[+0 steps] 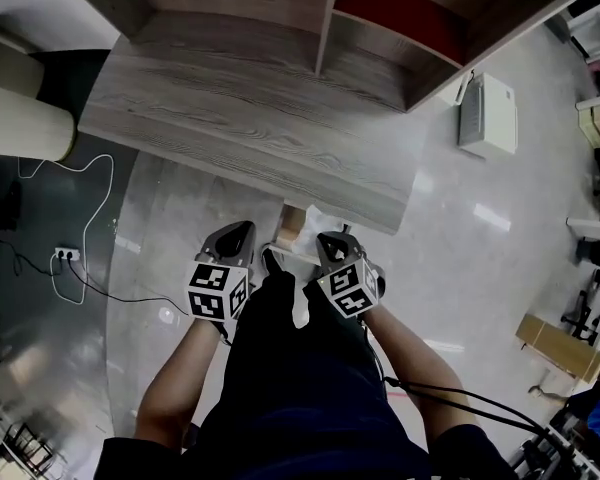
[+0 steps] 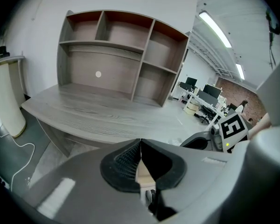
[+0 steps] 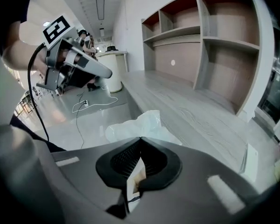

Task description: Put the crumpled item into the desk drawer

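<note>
A white crumpled plastic bag (image 3: 142, 124) lies just past my right gripper (image 3: 141, 140), under the front edge of the grey wooden desk (image 1: 250, 118). In the head view the bag (image 1: 323, 218) shows beside a tan wooden drawer part (image 1: 291, 226) below that edge. The right gripper (image 1: 332, 242) has its jaws together, and nothing shows between the tips. My left gripper (image 1: 237, 238) hangs level with it to the left, jaws also together and empty (image 2: 140, 143). Each gripper view also catches the other gripper: the right gripper (image 2: 219, 135) and the left gripper (image 3: 77, 66).
A shelf hutch (image 1: 325, 8) stands on the back of the desk. A cream cylinder (image 1: 20, 118) stands left of the desk. A power strip (image 1: 68, 255) with cables lies on the floor. A white unit (image 1: 488, 113) and a cardboard box (image 1: 560, 346) are on the right.
</note>
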`<state>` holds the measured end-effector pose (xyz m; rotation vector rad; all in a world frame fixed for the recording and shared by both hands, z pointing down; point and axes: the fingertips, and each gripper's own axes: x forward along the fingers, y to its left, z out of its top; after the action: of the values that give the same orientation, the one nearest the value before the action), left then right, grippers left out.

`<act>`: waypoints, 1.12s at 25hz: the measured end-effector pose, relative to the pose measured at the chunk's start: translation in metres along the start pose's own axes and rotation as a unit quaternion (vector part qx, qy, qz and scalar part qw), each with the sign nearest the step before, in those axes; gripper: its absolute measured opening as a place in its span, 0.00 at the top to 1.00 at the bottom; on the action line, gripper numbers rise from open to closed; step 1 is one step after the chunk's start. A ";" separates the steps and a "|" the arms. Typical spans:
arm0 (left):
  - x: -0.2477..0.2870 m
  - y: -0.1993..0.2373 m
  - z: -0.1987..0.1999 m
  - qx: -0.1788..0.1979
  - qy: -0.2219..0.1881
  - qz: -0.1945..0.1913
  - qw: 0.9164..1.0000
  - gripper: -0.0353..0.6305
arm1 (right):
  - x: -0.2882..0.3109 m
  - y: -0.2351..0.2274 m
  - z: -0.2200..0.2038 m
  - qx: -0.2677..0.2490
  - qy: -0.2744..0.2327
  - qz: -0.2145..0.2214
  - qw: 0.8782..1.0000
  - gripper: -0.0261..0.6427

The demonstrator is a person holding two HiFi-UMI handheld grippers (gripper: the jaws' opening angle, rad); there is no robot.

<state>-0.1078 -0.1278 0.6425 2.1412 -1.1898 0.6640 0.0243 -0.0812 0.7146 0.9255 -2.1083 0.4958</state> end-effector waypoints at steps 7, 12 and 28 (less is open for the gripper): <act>0.005 -0.007 -0.020 0.002 0.023 -0.009 1.000 0.94 | 0.030 0.018 -0.039 -0.037 0.047 0.006 0.998 0.95; 0.006 -0.007 -0.027 -0.001 0.030 -0.009 0.999 0.94 | 0.061 0.018 -0.060 -0.037 0.072 0.001 0.997 0.95; 0.004 -0.004 -0.034 -0.018 0.035 -0.007 0.999 0.94 | 0.116 0.007 -0.101 -0.037 0.130 -0.005 0.991 0.94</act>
<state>-0.1070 -0.1051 0.6679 2.0792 -1.1394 0.6999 0.0180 -0.0683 0.8681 0.7832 -1.8727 0.5014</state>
